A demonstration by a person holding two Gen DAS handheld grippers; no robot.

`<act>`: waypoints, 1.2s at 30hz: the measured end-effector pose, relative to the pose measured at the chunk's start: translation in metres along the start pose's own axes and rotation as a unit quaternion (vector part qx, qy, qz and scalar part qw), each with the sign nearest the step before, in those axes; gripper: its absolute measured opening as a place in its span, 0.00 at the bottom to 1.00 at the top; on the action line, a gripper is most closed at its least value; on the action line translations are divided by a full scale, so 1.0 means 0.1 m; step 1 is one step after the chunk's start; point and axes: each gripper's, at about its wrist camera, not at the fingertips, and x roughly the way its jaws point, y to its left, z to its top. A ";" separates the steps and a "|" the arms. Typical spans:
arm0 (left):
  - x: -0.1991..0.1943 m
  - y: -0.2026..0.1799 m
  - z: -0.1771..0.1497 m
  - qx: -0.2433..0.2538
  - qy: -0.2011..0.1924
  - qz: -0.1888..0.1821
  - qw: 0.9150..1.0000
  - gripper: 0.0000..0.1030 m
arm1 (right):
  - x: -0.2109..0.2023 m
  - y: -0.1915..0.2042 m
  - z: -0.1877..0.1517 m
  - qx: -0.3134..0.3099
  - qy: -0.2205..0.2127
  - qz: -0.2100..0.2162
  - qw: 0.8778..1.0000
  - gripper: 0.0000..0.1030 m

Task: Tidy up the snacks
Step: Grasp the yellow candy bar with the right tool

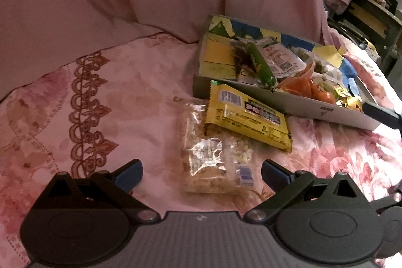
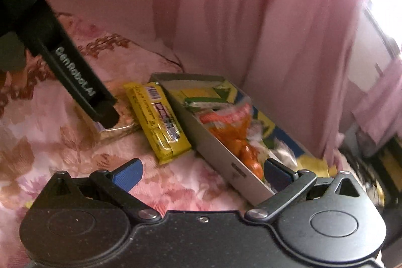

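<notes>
Right now my left gripper (image 1: 202,173) is spread wide over the clear-wrapped crispy rice bar (image 1: 216,157) on the pink floral bedspread (image 1: 120,102). Just beyond, a yellow snack packet (image 1: 247,117) overlaps it. My right gripper (image 2: 202,172) is spread too, near the far snack-filled cardboard box (image 2: 218,155).

Glossy plastic yellow wrapper (image 1: 247,117) – matt cardboard box (image 1: 276,102), embroidered cloth bedspread (image 1: 113,104).
</notes>
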 end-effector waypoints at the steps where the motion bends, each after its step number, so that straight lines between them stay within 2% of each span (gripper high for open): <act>1: 0.01 -0.01 0.00 0.005 0.000 -0.002 1.000 1.00 | 0.03 0.02 0.00 -0.015 -0.005 0.000 1.000 0.98; 7: 0.11 -0.10 0.02 0.038 0.004 -0.010 0.999 0.99 | 0.21 0.11 0.02 -0.062 -0.025 0.023 0.998 0.93; 13: 0.15 -0.09 0.04 0.041 0.004 -0.003 0.999 0.98 | 0.36 0.17 0.02 -0.080 -0.036 0.025 0.996 0.90; 17: 0.19 -0.10 0.04 0.052 0.003 0.007 0.999 0.96 | 0.45 0.21 0.02 -0.080 -0.041 0.020 0.996 0.88; 23: 0.20 -0.15 0.02 0.070 -0.002 0.006 0.997 0.91 | 0.55 0.24 0.03 -0.052 -0.040 0.032 0.997 0.79; 25: 0.20 -0.17 0.01 0.077 -0.001 0.004 0.997 0.84 | 0.55 0.26 0.04 -0.058 -0.041 0.037 0.997 0.65; 27: 0.19 -0.19 0.01 0.084 0.001 0.000 0.996 0.78 | 0.56 0.27 0.05 -0.058 -0.034 0.047 0.997 0.45; 29: 0.18 -0.21 0.00 0.089 0.002 -0.001 0.996 0.75 | 0.56 0.31 0.06 -0.063 -0.028 0.053 0.996 0.34; 32: 0.17 -0.22 0.00 0.089 0.003 -0.002 0.996 0.74 | 0.53 0.31 0.06 -0.067 -0.023 0.053 0.996 0.30; 36: 0.15 -0.17 0.01 0.070 0.011 -0.011 0.997 0.73 | 0.50 0.21 0.09 -0.049 -0.007 0.045 0.998 0.19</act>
